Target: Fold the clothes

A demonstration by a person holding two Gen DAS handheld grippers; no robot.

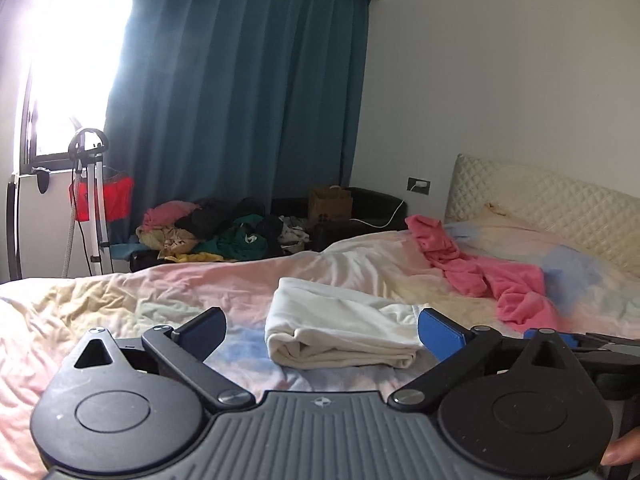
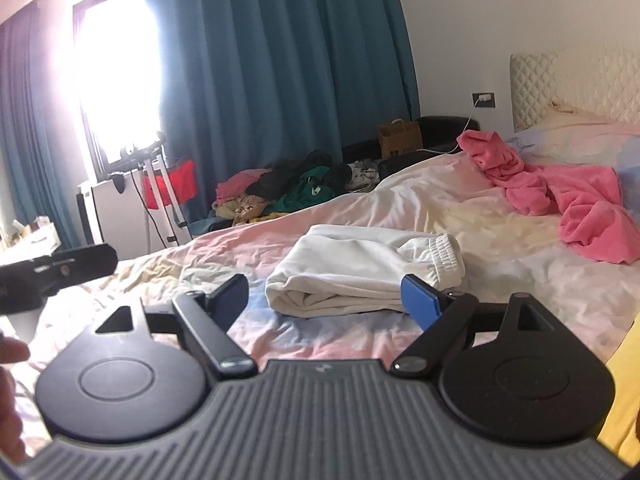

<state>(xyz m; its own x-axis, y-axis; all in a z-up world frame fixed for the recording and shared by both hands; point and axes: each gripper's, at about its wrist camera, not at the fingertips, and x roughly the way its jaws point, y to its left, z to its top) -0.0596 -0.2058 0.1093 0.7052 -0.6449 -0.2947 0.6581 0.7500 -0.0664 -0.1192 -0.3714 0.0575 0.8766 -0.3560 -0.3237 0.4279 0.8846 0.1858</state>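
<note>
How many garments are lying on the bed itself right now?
2: a folded white garment near the front of the bed, and a crumpled pink garment toward the headboard. Others may be hidden.

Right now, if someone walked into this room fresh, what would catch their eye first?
Probably the folded white garment lying mid-bed on the pastel bedspread, just ahead of both open claws. Next, the crumpled pink garment toward the quilted headboard. Behind the bed, a heap of unfolded clothes sits below the teal curtain.

Daylight blows out the window point(image 1: 68, 60) into hazy glare, while fisheye bending curves both views' edges.
</note>
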